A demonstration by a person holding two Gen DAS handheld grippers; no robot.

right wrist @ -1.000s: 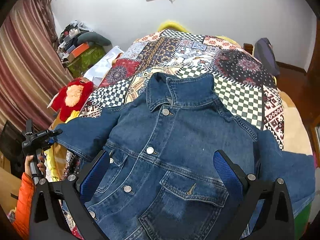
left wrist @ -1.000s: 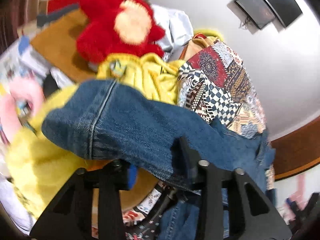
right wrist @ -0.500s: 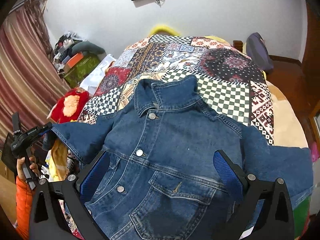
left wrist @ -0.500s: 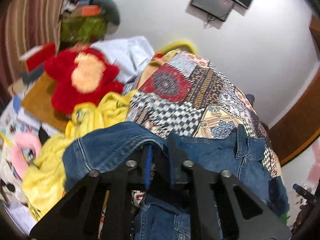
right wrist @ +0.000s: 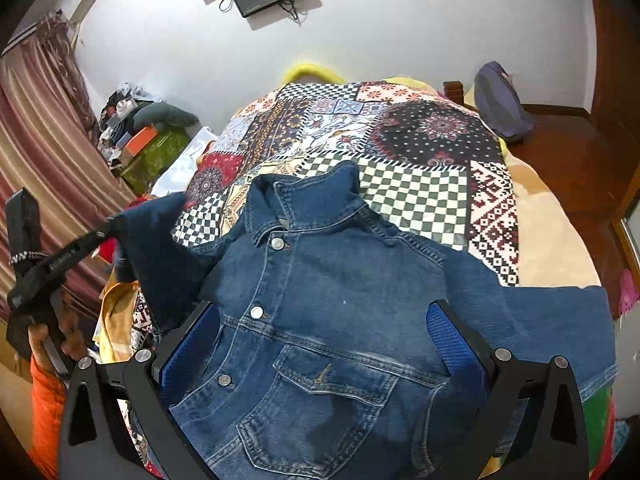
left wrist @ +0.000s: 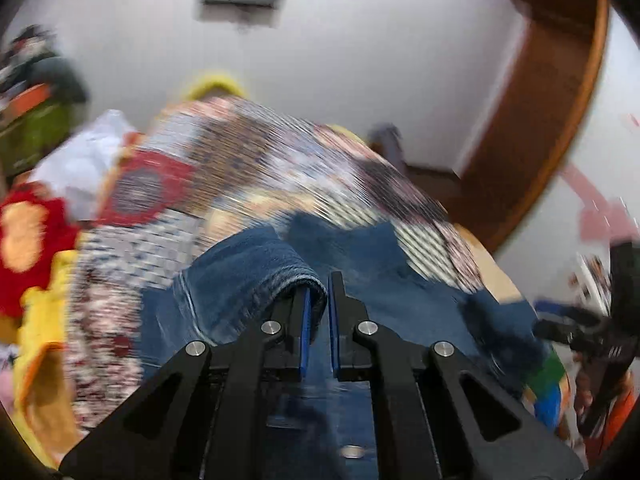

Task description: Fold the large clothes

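Denim is the material of the jacket [right wrist: 332,312], which is spread front side up on a patchwork bedspread [right wrist: 404,148], with its collar toward the far wall and its buttons fastened. One sleeve [right wrist: 156,248] is lifted off the bed at the left side of the right wrist view, and its cuff is clamped between the pads of the left gripper [left wrist: 318,300], whose jaws have just been closing on the fabric. In the left wrist view the folded edge of this cuff is seen pressed between the two blue pads, although the rest of that picture is blurred. The left gripper is held by a hand [right wrist: 52,332] with an orange sleeve. The right gripper [right wrist: 320,340] is held above the chest part of the jacket with its jaws wide apart, and nothing is gripped by them. The other sleeve [right wrist: 556,320] is lying flat toward the right edge of the bed.
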